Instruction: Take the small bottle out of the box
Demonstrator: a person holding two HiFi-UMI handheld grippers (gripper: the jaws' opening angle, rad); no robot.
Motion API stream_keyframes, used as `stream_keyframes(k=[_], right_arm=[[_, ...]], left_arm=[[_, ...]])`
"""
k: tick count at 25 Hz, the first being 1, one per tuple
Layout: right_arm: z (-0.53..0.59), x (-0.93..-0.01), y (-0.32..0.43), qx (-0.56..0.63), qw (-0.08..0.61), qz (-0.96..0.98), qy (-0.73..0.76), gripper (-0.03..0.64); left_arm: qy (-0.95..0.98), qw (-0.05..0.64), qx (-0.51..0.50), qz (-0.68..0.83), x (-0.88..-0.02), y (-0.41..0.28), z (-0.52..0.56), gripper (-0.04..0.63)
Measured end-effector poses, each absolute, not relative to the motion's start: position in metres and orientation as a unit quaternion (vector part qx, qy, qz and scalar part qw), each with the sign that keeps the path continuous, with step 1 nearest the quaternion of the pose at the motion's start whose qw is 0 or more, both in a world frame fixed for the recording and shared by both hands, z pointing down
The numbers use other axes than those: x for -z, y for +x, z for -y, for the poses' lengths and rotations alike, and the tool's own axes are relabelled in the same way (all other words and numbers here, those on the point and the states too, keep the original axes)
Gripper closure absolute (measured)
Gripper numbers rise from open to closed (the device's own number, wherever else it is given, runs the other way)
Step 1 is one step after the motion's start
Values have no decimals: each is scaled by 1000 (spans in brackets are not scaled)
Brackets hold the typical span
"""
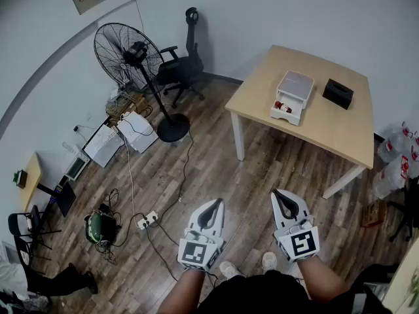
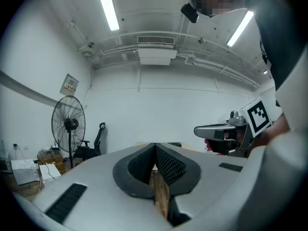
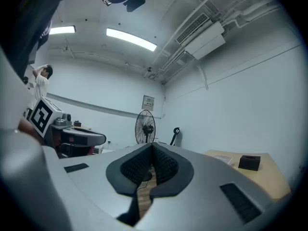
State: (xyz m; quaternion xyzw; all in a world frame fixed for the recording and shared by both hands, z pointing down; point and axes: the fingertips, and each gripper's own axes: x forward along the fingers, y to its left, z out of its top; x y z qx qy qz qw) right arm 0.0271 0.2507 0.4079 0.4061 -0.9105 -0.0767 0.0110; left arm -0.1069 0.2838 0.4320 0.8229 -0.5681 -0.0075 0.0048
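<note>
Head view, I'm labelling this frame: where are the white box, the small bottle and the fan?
White box (image 1: 296, 84), head view, its top face.
Small bottle (image 1: 283, 106), head view, its red body.
Fan (image 1: 134, 51), head view, the hub of its cage.

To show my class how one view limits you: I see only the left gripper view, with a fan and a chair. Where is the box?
Observer: The white box sits on the table, near its middle.
Operator: Can you see the bottle?
Observer: Yes, the bottle lies in the box's open front part.
Operator: Is the right gripper free?
Observer: The right gripper is shut, with nothing in it.
</note>
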Motion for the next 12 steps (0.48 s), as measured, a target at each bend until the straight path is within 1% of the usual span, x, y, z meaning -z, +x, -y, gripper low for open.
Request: stream_keyframes(k=[6,12], right_arm=[[-253,-411,11,78,16,907,413,606],[-257,-419,-3,80,26,896,435,604]], left_arm=[[830,-1,6,558,-436,-121,-289,583],[838,10,23,545,-439,-141,-300,582]])
